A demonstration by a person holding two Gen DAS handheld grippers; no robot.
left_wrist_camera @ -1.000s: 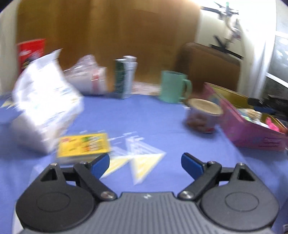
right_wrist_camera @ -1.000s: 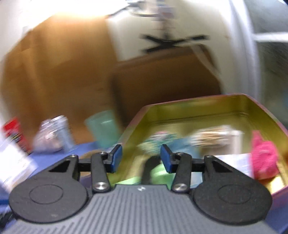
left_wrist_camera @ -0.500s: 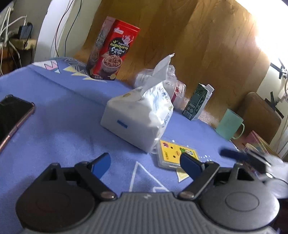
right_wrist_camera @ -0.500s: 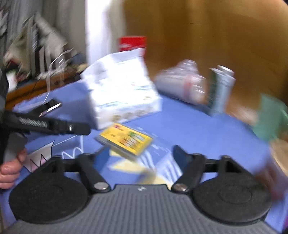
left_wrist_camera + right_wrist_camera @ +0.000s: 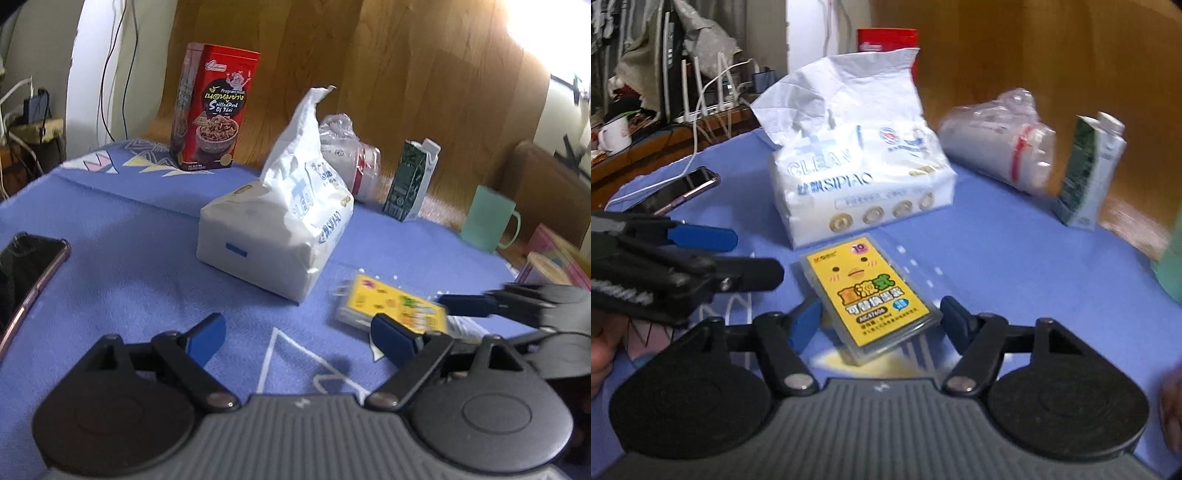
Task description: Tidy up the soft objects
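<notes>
Right gripper (image 5: 879, 317) swung from tin to yellow card pack (image 5: 868, 291)

I read both tongs wide open, empty — left gripper (image 5: 295, 336) idle; pick-up next, I judge.

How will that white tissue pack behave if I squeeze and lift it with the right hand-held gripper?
The tissue pack looks soft: its plastic wrap is creased and the opened top flap stands crumpled, so it will likely dent under the fingers. It is probably light for its bulk. The glossy film may slip. It is wider than the open right hand-held gripper, so grab an end or the flap.
</notes>
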